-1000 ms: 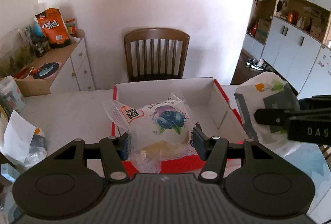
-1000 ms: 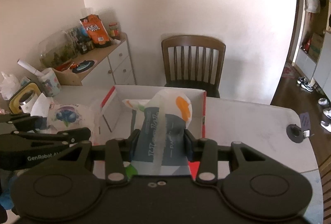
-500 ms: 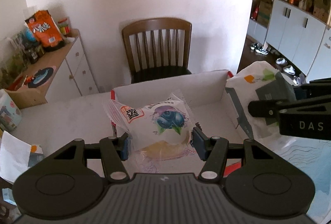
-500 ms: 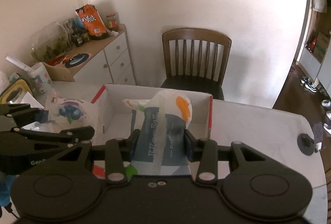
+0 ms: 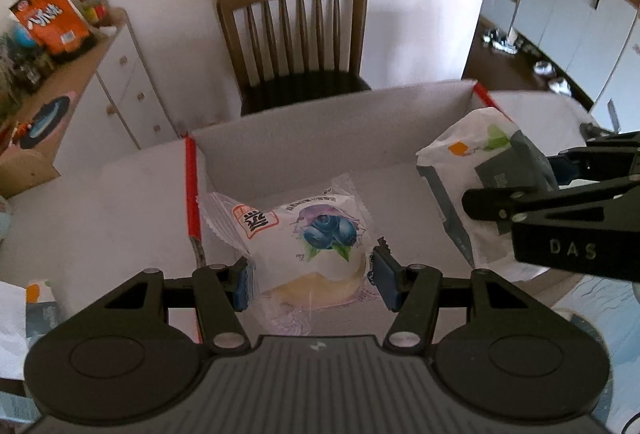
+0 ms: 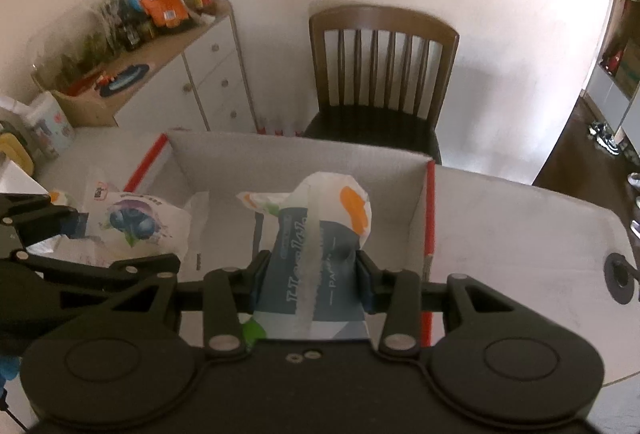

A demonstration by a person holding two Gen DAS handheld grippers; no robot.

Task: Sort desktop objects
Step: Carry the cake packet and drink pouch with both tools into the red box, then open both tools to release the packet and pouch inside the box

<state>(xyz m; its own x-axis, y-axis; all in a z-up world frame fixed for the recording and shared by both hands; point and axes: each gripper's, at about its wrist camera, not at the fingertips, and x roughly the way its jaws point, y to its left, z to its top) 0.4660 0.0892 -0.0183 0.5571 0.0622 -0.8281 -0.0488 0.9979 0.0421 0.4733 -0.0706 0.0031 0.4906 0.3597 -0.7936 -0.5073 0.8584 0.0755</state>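
You had your left gripper (image 5: 310,276) clamped on the blueberry bread packet (image 5: 308,238), its blue pads pressed into the wrapper's sides; the packet hung over the left part of the open cardboard box (image 5: 328,121), above its floor. Your right gripper (image 6: 311,284) was closed on the blue-and-white tissue pack (image 6: 316,234), holding it upright over the right part of the same box, just inside the red-edged wall (image 6: 429,218). The likeliest trouble, as I judged it, lay in the wrappers; both were slack, slippery film, so a packet could have slid through the pads or tipped on release; the soft bread could also have been crushed by a tighter squeeze. The two grippers stood close side by side; lowering them together risked one knocking the other, or the tissue pack catching the box wall and landing outside on the table (image 6: 520,218).
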